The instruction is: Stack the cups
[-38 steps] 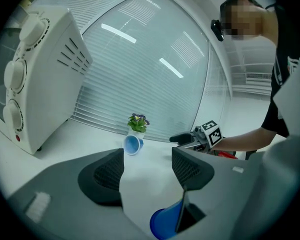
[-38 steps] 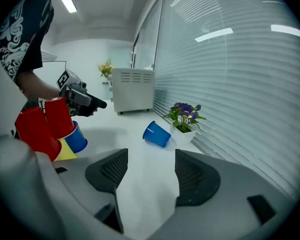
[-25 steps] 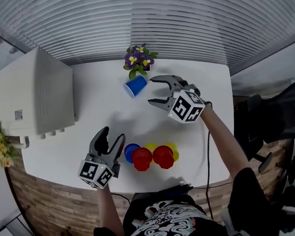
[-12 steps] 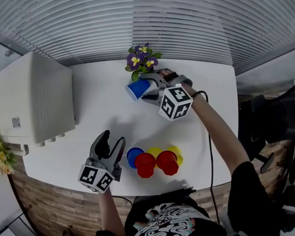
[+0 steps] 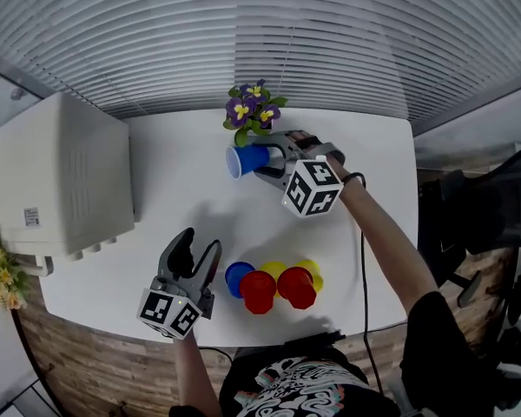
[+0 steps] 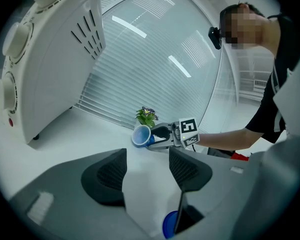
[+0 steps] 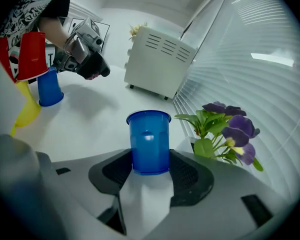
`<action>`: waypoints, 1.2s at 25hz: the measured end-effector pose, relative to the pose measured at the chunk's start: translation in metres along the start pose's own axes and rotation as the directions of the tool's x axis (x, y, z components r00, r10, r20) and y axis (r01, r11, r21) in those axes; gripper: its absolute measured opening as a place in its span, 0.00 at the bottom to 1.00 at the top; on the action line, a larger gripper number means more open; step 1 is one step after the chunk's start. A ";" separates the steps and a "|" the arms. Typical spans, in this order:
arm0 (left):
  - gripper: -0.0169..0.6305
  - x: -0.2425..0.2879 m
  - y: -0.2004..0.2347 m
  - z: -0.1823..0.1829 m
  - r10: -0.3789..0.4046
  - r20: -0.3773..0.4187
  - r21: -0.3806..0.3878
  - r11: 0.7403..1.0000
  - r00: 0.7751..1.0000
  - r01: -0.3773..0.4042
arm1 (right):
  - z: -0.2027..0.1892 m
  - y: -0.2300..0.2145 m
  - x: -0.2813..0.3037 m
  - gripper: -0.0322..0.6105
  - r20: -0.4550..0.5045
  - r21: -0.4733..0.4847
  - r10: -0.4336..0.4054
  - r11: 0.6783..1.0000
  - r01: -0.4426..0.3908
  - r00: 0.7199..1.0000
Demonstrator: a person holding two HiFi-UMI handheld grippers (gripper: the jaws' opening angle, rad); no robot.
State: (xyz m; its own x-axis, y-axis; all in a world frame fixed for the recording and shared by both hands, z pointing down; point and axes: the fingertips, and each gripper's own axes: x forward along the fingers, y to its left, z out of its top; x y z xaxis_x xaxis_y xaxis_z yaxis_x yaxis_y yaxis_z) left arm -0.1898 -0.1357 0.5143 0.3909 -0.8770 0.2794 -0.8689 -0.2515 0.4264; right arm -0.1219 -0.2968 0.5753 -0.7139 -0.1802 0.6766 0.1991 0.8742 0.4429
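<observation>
FREE: bare white tabletop (image 5: 200,207) at centre and toward 11 o'clock | BLOCKED: boxy white appliance (image 5: 65,176) at 9 o'clock | potted purple-and-yellow flower plant (image 5: 252,111) at 12 o'clock | cluster of red, yellow and blue plastic cups (image 5: 273,283) at 6 o'clock

The right tool (image 5: 263,160) is no longer over the middle of the white worktop (image 5: 182,181). It now sits further back, just beside the potted purple and yellow flowers (image 5: 253,109). Its jaws, spread wide a second ago, have just been closing and now press on either side of the base of the blue plastic cup (image 5: 241,160). That cup, which lay tilted with its mouth toward the near left, now points its mouth straight left.
</observation>
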 end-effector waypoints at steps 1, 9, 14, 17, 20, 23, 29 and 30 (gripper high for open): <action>0.42 0.000 0.000 0.001 0.000 0.000 0.005 1.000 1.000 0.000 | 0.001 0.000 -0.004 0.41 0.003 0.012 -0.007 1.000 0.007 1.000; 0.42 0.003 -0.008 0.011 -0.026 0.008 0.018 1.000 1.000 0.025 | 0.025 0.008 -0.037 0.41 0.033 0.056 -0.041 0.998 0.039 0.999; 0.54 0.014 -0.032 0.024 -0.123 -0.026 0.024 0.992 0.992 0.123 | 0.045 0.017 -0.063 0.41 0.023 0.004 -0.049 0.999 0.049 0.999; 0.55 0.020 -0.043 0.034 -0.149 -0.036 0.050 0.987 0.988 0.151 | 0.060 0.023 -0.078 0.41 0.037 -0.015 -0.063 0.998 0.063 0.997; 0.56 0.022 -0.052 0.050 -0.189 -0.011 0.033 0.981 0.982 0.189 | 0.077 0.031 -0.091 0.41 0.051 -0.048 -0.070 0.996 0.073 0.996; 0.57 0.022 -0.061 0.060 -0.225 -0.004 0.009 0.974 0.974 0.225 | 0.094 0.041 -0.102 0.41 0.052 -0.108 -0.074 0.991 0.079 0.996; 0.65 0.016 -0.077 0.068 -0.263 0.004 -0.023 0.964 0.965 0.263 | 0.127 0.051 -0.123 0.41 0.062 -0.233 -0.104 0.966 0.116 0.993; 0.66 0.013 -0.080 0.073 -0.274 0.028 -0.046 0.960 0.961 0.275 | 0.132 0.054 -0.126 0.41 0.059 -0.258 -0.111 0.958 0.123 0.992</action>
State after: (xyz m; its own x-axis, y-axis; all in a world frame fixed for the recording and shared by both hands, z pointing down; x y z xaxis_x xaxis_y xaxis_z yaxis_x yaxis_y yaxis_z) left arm -0.1370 -0.1568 0.4211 0.6055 -0.7855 0.1279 -0.7129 -0.4640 0.5257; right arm -0.1099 -0.1679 0.4364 -0.7697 -0.2495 0.5876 0.2764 0.6995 0.6591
